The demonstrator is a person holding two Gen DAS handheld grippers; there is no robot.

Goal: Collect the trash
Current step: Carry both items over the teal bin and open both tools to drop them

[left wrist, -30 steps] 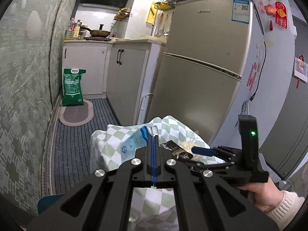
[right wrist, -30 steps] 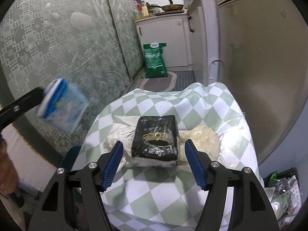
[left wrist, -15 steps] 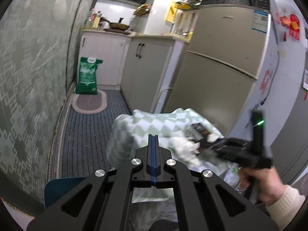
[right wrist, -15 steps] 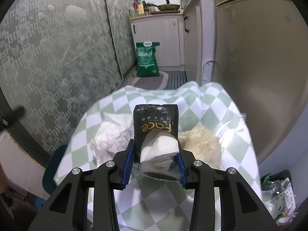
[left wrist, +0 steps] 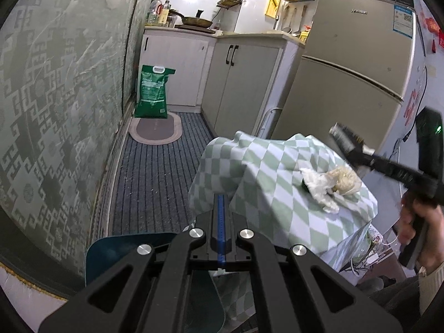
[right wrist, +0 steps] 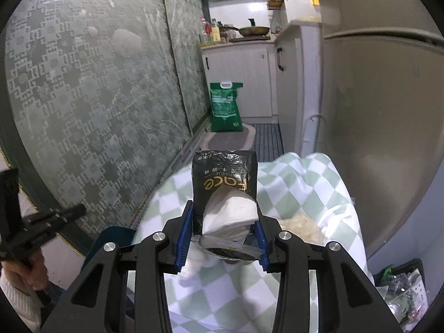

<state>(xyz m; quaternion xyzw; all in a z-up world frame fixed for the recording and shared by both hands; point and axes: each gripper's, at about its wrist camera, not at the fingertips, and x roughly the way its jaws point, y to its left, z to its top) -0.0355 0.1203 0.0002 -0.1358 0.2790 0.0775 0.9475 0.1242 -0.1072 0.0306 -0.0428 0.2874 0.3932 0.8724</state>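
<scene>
The right gripper (right wrist: 223, 240) has its blue-padded fingers (right wrist: 184, 236) pinching a black tissue pack (right wrist: 224, 180), with a wad of white tissue (right wrist: 229, 216) bulging out of the pack's torn end between them. The pack is raised above the checked surface (right wrist: 291, 191), a table draped in a green-and-white cloth, and its far end points toward the green sack (right wrist: 225, 106) standing on the kitchen floor. In the left wrist view the same pack (left wrist: 345, 143) shows blurred, above the far right edge of the checked surface (left wrist: 266, 183).

On that surface, near its right side, lie a crumpled white tissue (left wrist: 319, 187) and a pale yellowish wad (left wrist: 344, 179), touching each other. In the right wrist view the yellowish wad (right wrist: 301, 229) sits just right of the held pack, and a white crumpled tissue (right wrist: 194, 263) shows blurred below the fingers.

The left gripper (left wrist: 221, 216) has its fingers pressed together, nothing between them, the blue pad (left wrist: 220, 227) edges meeting in one line. It hangs at the near left corner of the checked surface, over a dark teal seat (left wrist: 125, 249). A beige refrigerator (left wrist: 341, 83) stands behind the surface, and an oval mat (left wrist: 156, 127) lies by the green sack (left wrist: 152, 91).
</scene>
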